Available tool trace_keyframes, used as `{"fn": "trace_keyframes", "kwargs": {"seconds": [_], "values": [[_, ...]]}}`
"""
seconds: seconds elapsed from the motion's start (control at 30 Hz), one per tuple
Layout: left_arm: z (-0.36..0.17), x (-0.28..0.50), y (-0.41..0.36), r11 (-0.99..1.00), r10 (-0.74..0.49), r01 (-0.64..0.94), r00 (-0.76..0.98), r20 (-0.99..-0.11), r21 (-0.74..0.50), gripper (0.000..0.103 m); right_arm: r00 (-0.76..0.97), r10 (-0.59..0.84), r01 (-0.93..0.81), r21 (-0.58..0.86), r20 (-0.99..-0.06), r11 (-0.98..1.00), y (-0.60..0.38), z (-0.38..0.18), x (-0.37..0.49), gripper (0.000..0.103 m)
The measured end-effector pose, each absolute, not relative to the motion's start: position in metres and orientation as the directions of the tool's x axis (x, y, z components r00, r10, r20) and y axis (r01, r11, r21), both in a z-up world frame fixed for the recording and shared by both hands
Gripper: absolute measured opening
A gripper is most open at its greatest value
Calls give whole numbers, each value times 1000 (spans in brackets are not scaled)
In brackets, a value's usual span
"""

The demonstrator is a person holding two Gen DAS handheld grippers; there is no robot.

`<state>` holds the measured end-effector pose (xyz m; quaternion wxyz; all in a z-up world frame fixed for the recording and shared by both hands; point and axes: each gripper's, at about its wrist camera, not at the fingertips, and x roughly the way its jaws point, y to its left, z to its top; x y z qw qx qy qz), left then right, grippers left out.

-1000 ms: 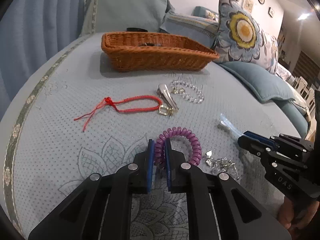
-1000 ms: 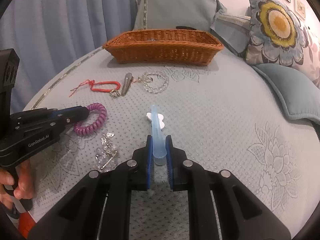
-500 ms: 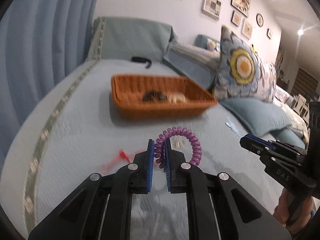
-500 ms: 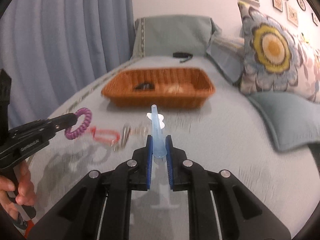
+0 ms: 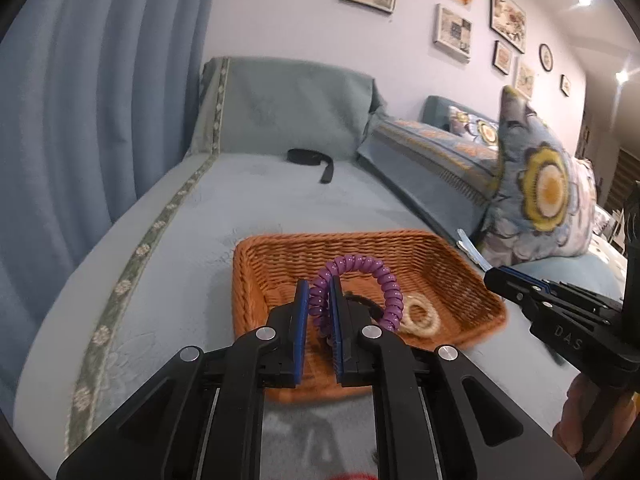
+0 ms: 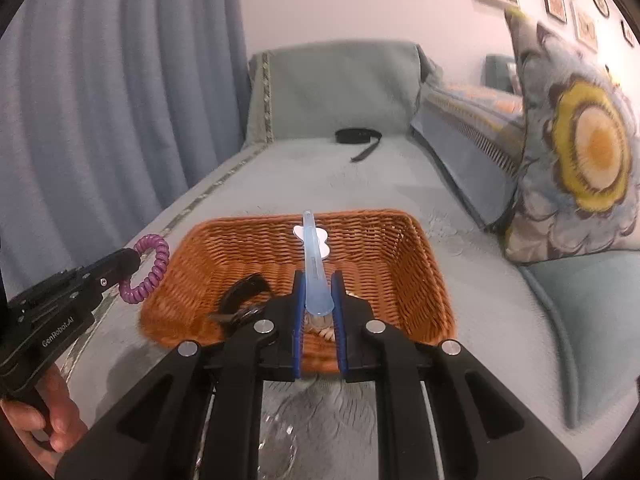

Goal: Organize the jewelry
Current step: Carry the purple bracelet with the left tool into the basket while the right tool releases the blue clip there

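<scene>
Two pieces lie in the wicker basket [image 5: 256,276] at frame centre — left gripper [image 5: 319,312] clamps a purple coil bracelet [image 5: 384,280], right gripper [image 6: 316,300] a pale-blue clip [image 6: 314,264], neither dropped yet.

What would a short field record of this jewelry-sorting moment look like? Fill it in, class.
left tongs: shut on purple coil bracelet, over the basket
right tongs: shut on pale blue hair clip
wicker basket: on the blue bedspread
in basket: cream ring, a dark item
behind basket: black strap
</scene>
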<state>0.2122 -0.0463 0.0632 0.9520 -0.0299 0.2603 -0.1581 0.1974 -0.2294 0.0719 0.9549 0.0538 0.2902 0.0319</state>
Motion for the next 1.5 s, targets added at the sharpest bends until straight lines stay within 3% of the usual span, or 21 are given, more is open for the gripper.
{"fn": "trace_keyframes", "kwargs": {"seconds": [0.53, 0.67, 0.9, 1.17, 1.27, 1.5], "values": [[14, 260, -67, 950, -305, 289, 762, -571, -120, 10, 720, 173, -20, 229, -672, 973, -236, 16, 271, 13], [18, 255, -63, 937, -345, 311, 753, -560, -159, 27, 703, 216, 6, 310, -677, 951, -249, 13, 269, 46], [41, 215, -48, 926, -376, 336, 776, -507, -171, 40, 751, 227, -22, 320, -620, 947, -255, 37, 224, 46], [65, 151, -23, 908, -417, 371, 775, -475, -192, 40, 793, 197, -81, 220, -577, 972, -234, 59, 149, 46], [60, 126, -20, 902, -429, 384, 753, -500, -197, 40, 791, 169, -86, 166, -589, 982, -221, 54, 127, 46], [19, 89, -30, 884, -457, 412, 656, -600, -223, 40, 767, 168, -42, 213, -619, 976, -218, 22, 108, 44]]}}
